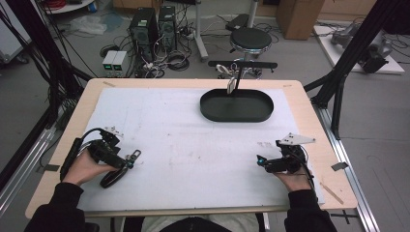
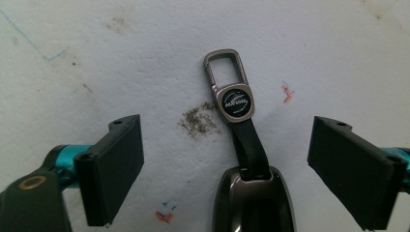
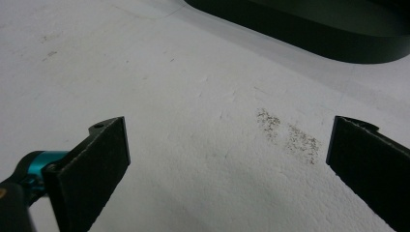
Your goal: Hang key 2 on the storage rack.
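Nothing is picked up yet: the key fob (image 2: 254,205) lies on the white mat (image 1: 193,145), between the wide jaws of the left gripper (image 2: 226,166), untouched. Right gripper (image 3: 227,166) waits wide, empty.

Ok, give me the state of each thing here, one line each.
Key fob: flat on the white mat, strap and metal clip stretched out ahead, between the left jaws, untouched.
Left gripper: open, astride the fob.
Right gripper: open, nothing between its jaws.
Black tray: upright at the far side, looks empty.
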